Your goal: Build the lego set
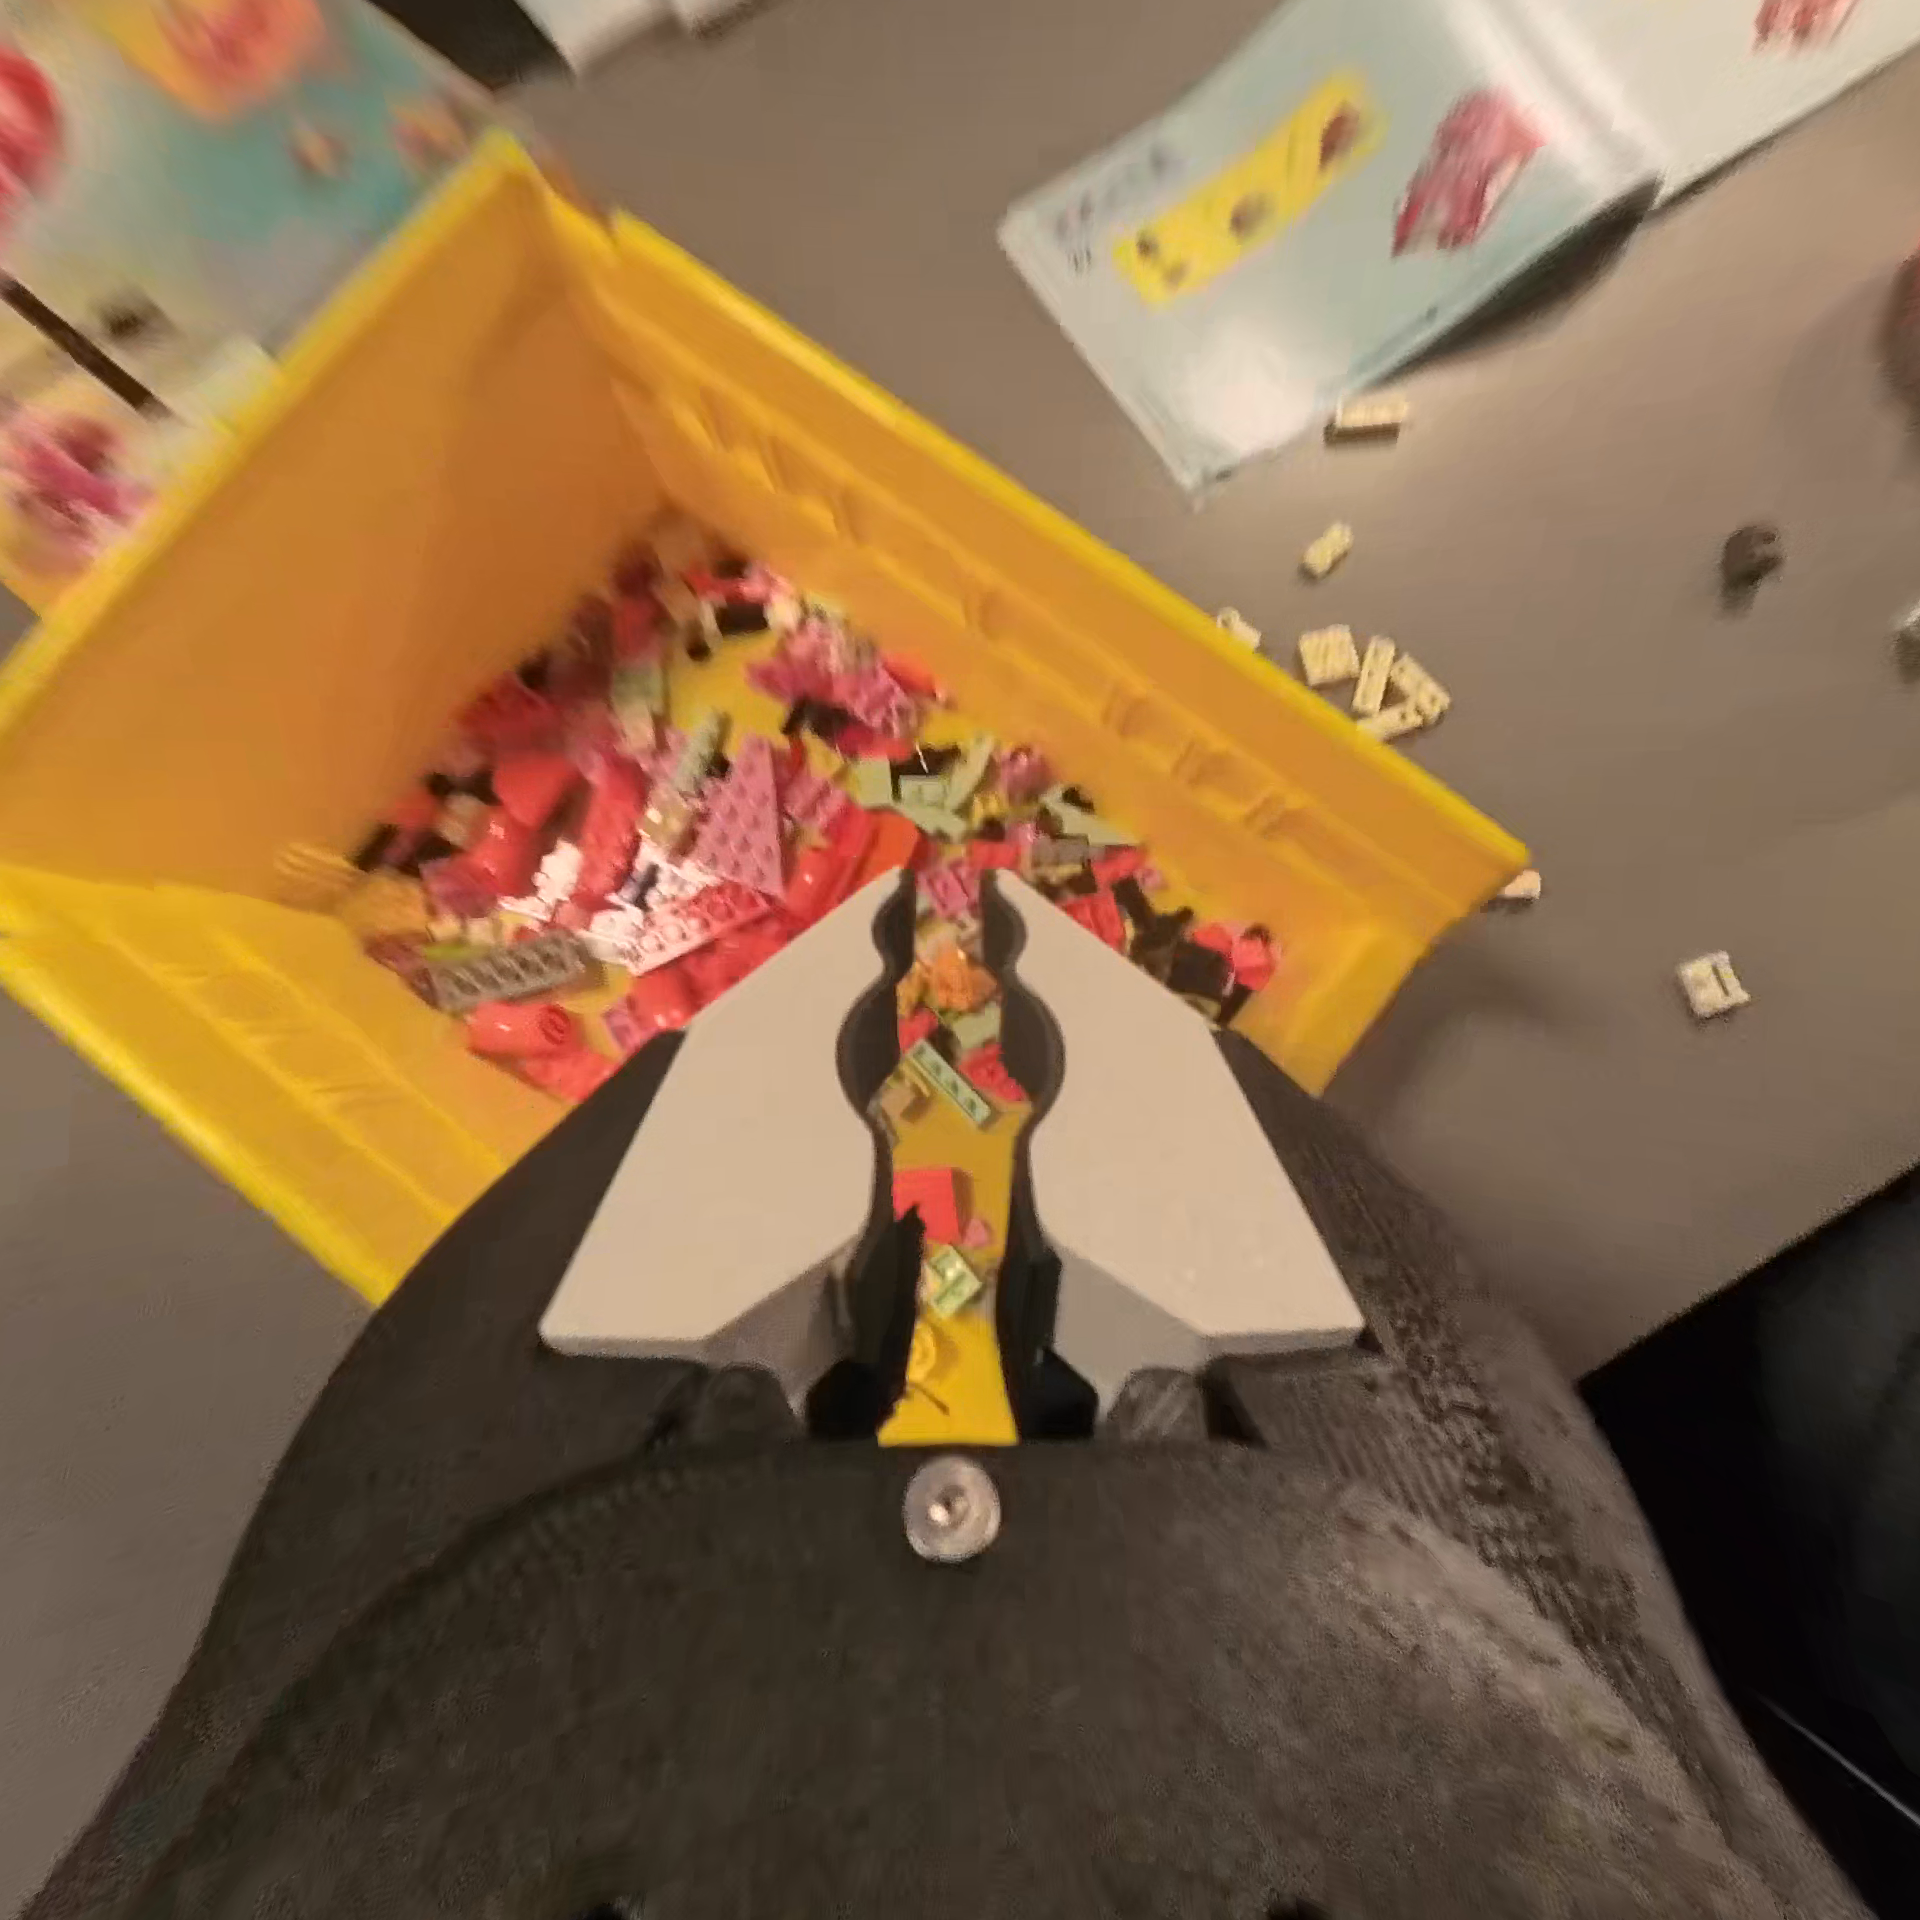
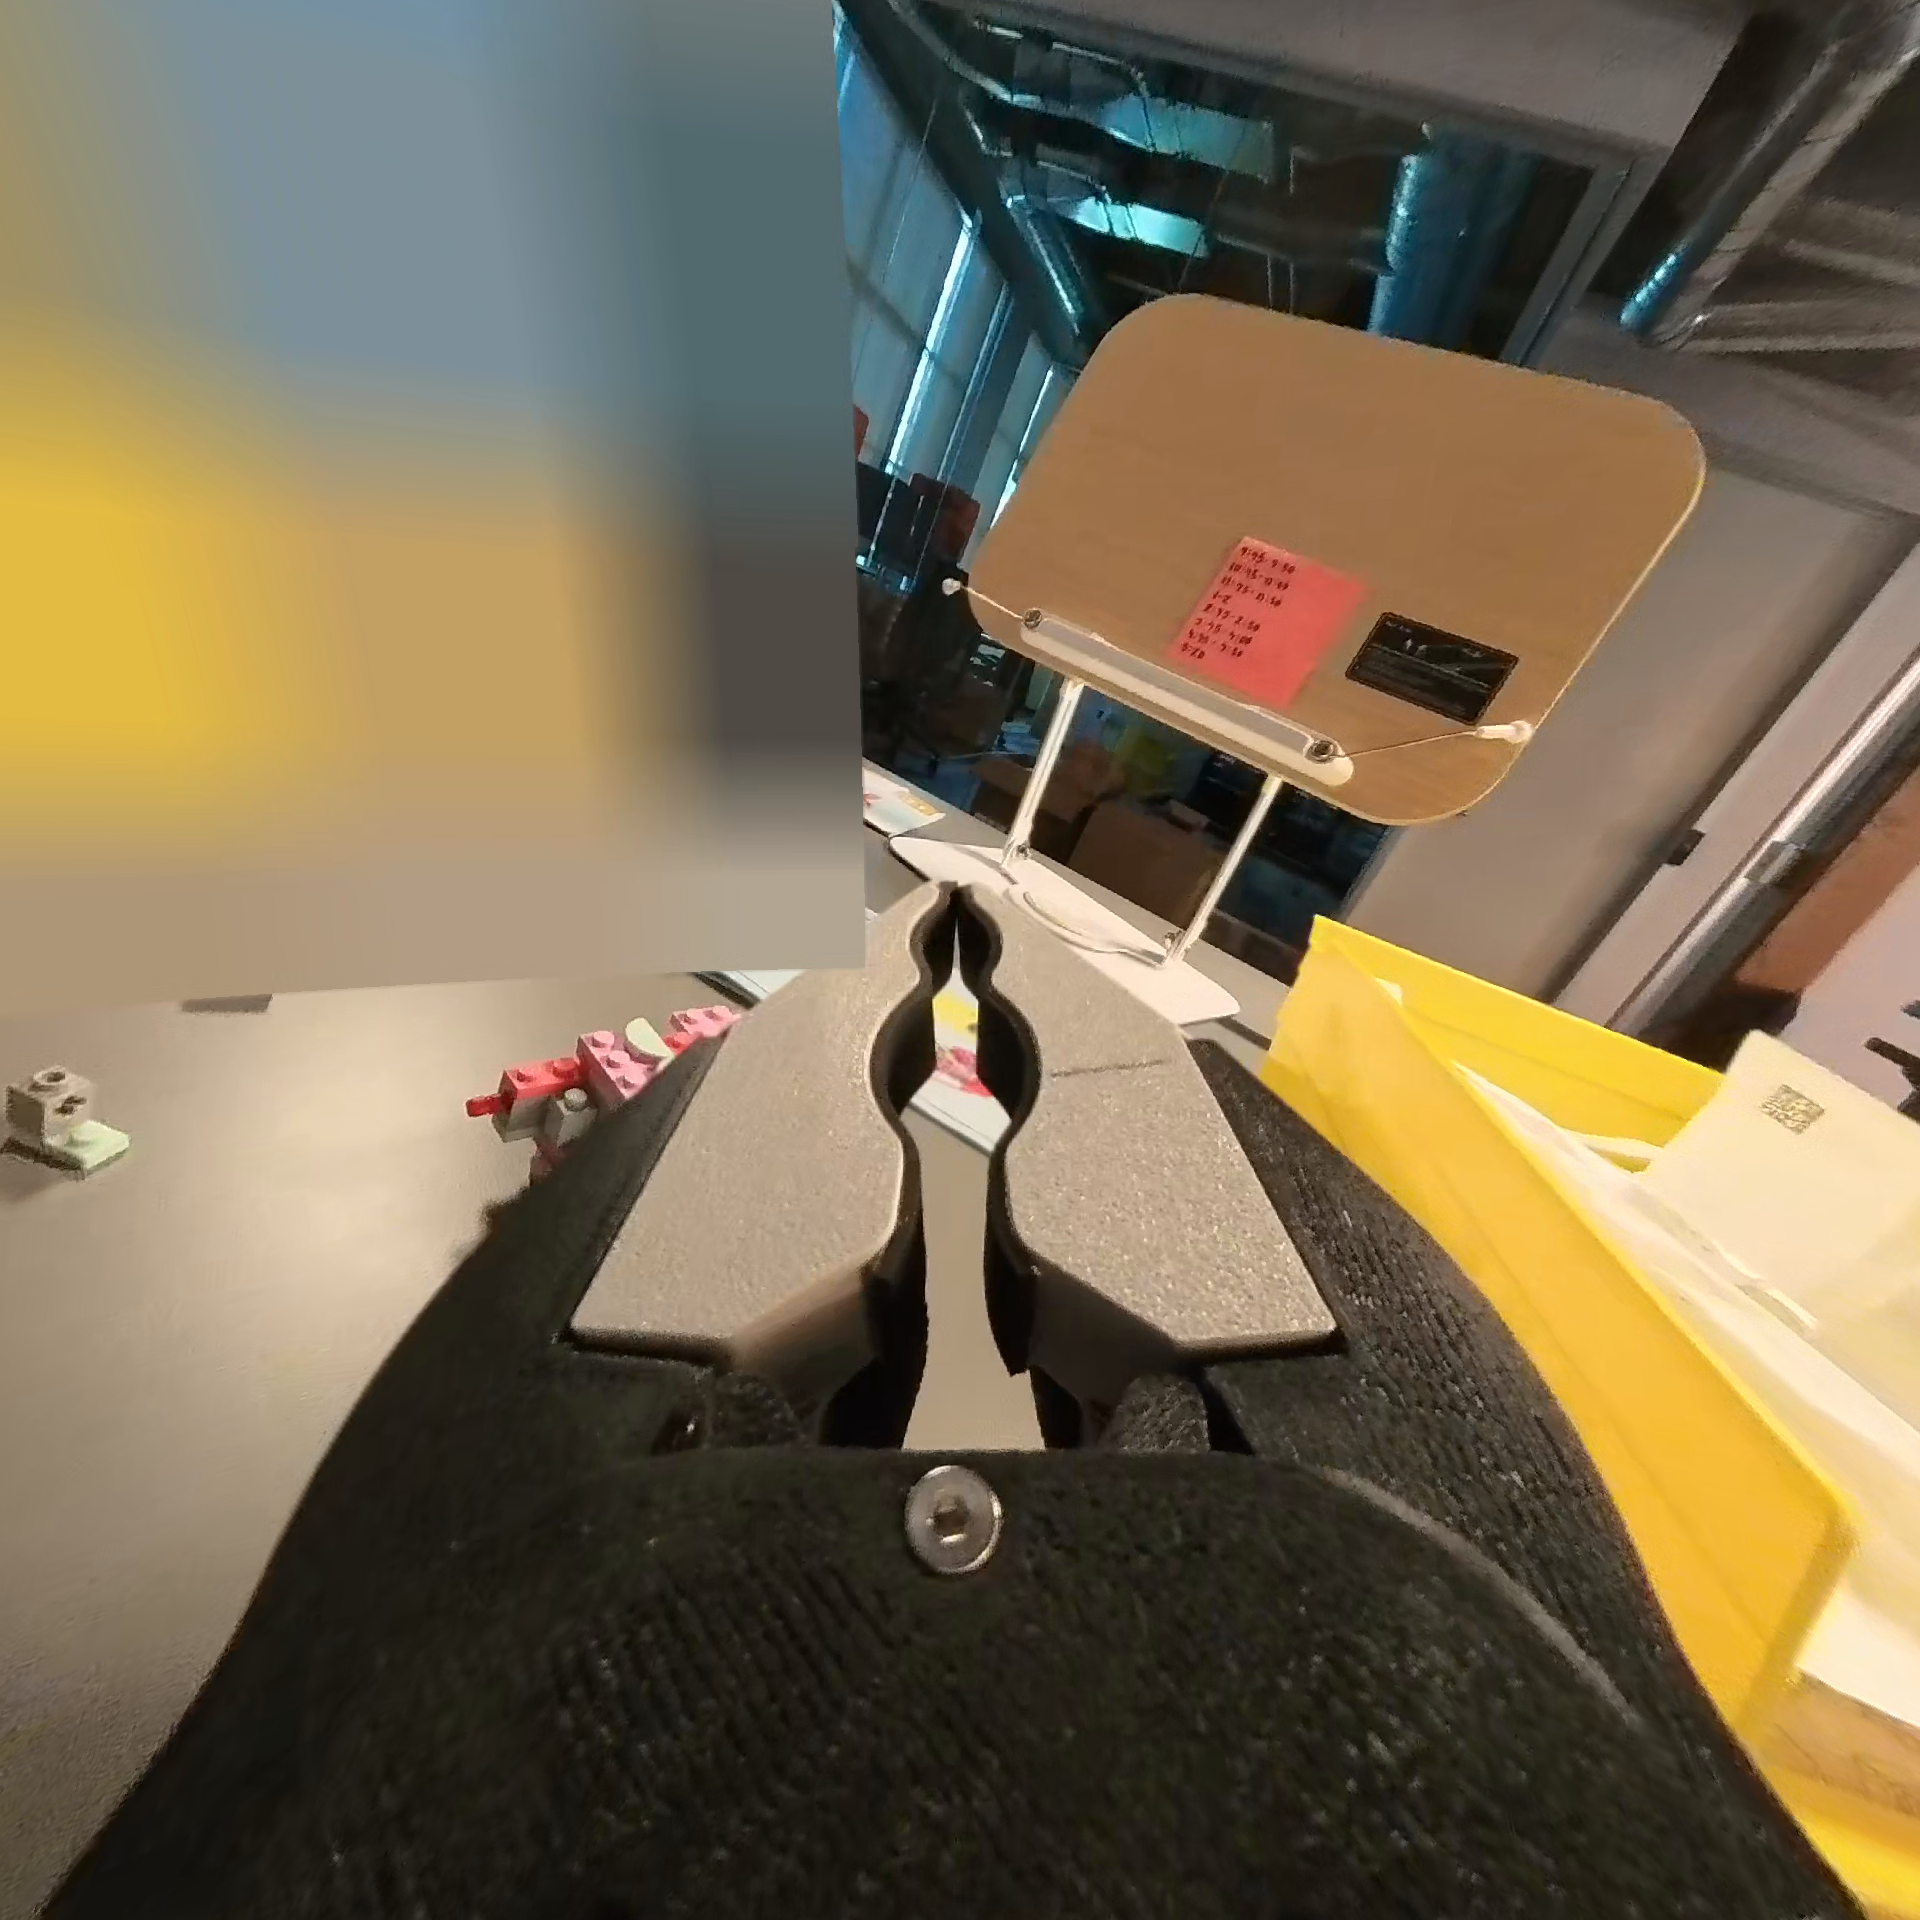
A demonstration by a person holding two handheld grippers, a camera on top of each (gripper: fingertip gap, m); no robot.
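A yellow bin (image 1: 1039, 582) holds a pile of red, pink, green and black lego pieces (image 1: 675, 831). My left gripper (image 1: 948, 883) reaches into the bin over the pile, its fingers a narrow slit apart. A pink piece (image 1: 945, 899) shows between the tips. The view is blurred, so I cannot tell whether the pads press on it. My right gripper (image 2: 954, 894) is shut with its tips touching and nothing between them, held above the grey table (image 2: 260, 1299). A partly built pink and red model (image 2: 613, 1070) stands on the table left of its fingers.
An open instruction booklet (image 1: 1351, 239) and loose tan pieces (image 1: 1371, 675) lie right of the bin, and the set's box (image 1: 156, 208) lies to its left. A small grey and green assembly (image 2: 57, 1117), a wooden book stand (image 2: 1340, 561) and a second yellow bin (image 2: 1507, 1143) show in the right wrist view. The grippers' ends are close to 45 cm from one another.
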